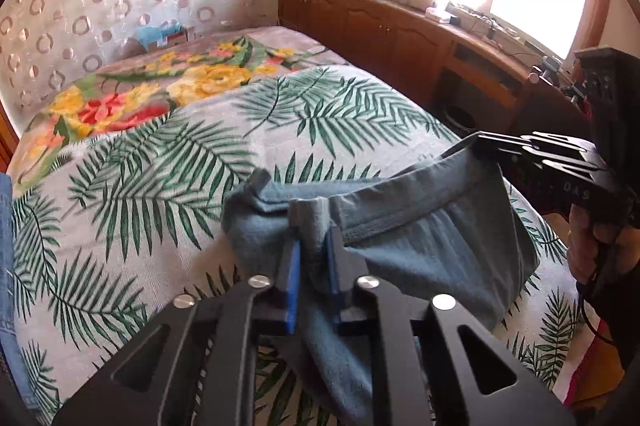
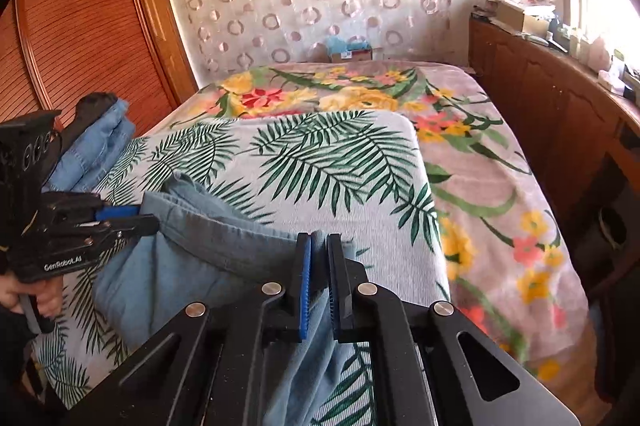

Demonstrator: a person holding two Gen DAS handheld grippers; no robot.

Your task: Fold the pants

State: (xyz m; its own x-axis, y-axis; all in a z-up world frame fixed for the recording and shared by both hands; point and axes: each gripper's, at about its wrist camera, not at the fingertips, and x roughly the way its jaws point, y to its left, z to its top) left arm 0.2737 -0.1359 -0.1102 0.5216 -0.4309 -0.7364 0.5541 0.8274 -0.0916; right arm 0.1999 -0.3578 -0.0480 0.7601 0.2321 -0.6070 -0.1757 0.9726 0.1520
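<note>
A pair of blue-grey pants (image 1: 404, 238) hangs by its waistband above the bed, stretched between both grippers. My left gripper (image 1: 314, 226) is shut on one end of the waistband, with cloth bunched between its blue pads. My right gripper (image 2: 319, 246) is shut on the other end of the pants (image 2: 192, 258). In the left wrist view the right gripper (image 1: 486, 142) shows at the right, clamped on the band. In the right wrist view the left gripper (image 2: 140, 218) shows at the left, clamped on the cloth. The legs drop out of sight below.
The bed has a palm-leaf sheet (image 1: 168, 178) over a floral blanket (image 2: 500, 194). More blue denim clothes (image 2: 100, 142) lie at the bed's left edge. A wooden cabinet (image 1: 384, 30) with clutter runs under the window. A wooden wardrobe (image 2: 80, 26) stands at the left.
</note>
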